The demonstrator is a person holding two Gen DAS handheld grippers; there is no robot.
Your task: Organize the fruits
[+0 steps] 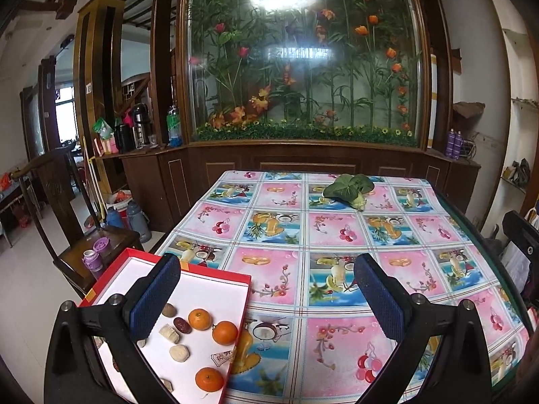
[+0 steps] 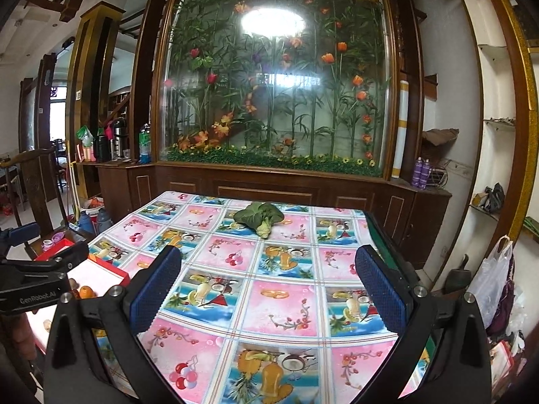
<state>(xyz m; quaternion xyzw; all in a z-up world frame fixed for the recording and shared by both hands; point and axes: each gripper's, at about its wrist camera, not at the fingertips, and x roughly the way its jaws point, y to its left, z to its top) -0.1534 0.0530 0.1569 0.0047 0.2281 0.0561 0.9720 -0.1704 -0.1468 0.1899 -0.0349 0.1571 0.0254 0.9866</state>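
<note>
I see both grippers spread wide, empty: left gripper (image 1: 266,299), right gripper (image 2: 267,291). Three oranges (image 1: 224,332) lie in red tray (image 1: 215,273) at 8 o'clock on table (image 1: 337,235); greens (image 1: 348,188) at 12.

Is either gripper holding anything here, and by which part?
Nothing is held. The left gripper and right gripper are both open, with only tablecloth between their fingers.
</note>
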